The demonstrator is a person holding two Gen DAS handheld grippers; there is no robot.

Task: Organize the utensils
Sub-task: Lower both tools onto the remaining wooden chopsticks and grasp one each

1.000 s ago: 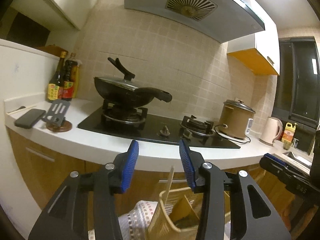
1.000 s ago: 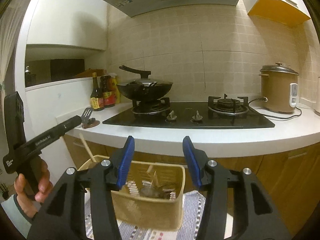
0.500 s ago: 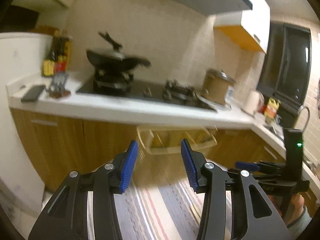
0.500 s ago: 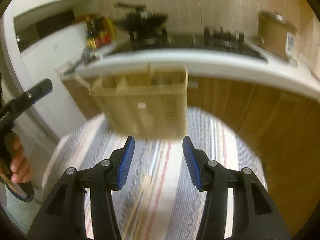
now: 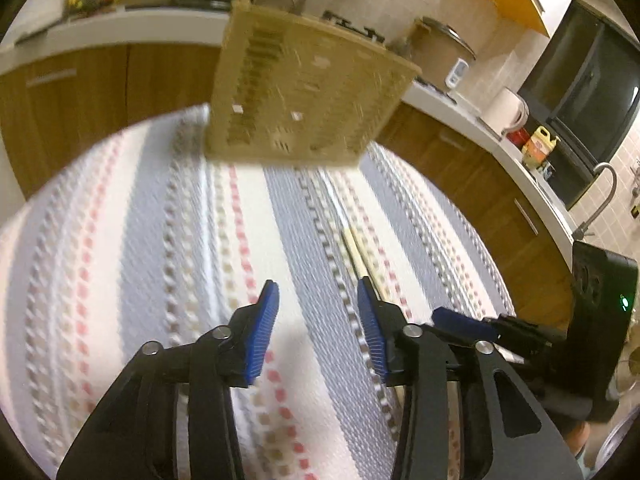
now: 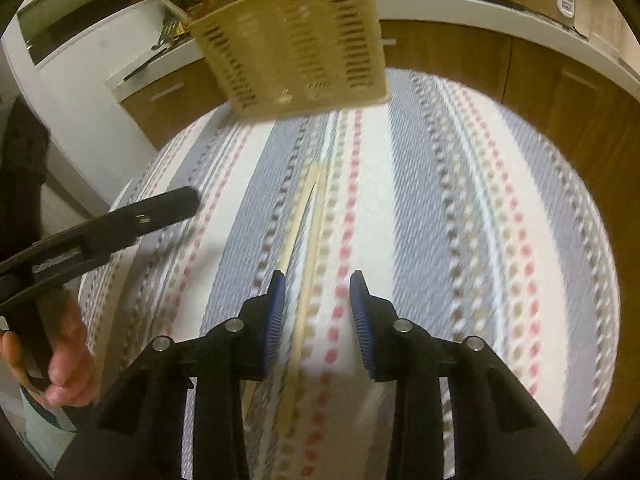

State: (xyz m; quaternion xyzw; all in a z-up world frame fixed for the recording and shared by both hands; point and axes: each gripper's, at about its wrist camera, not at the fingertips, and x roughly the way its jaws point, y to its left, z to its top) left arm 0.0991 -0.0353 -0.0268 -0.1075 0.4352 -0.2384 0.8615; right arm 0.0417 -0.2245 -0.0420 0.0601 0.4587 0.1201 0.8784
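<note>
A tan slotted utensil holder (image 5: pixel 304 92) stands at the far end of a striped cloth (image 5: pixel 160 260); it also shows in the right wrist view (image 6: pixel 296 44). A pair of pale wooden chopsticks (image 6: pixel 308 240) lies on the cloth, running from the holder's side toward me; it also shows in the left wrist view (image 5: pixel 360 256). My right gripper (image 6: pixel 318 312) is open and hovers over the near part of the chopsticks. My left gripper (image 5: pixel 318 328) is open and empty, just left of the chopsticks.
Wooden cabinets (image 5: pixel 100 80) under a white counter (image 5: pixel 112 28) stand behind the cloth. A rice cooker (image 5: pixel 440 56), a kettle (image 5: pixel 508 112) and a sink tap (image 5: pixel 600 196) are to the right. The left gripper's arm (image 6: pixel 100 228) reaches in from the left in the right wrist view.
Both cameras have tilted down from the stove and counter to the striped cloth. The chopsticks have come into view and both grippers are now low over the cloth, still open.
</note>
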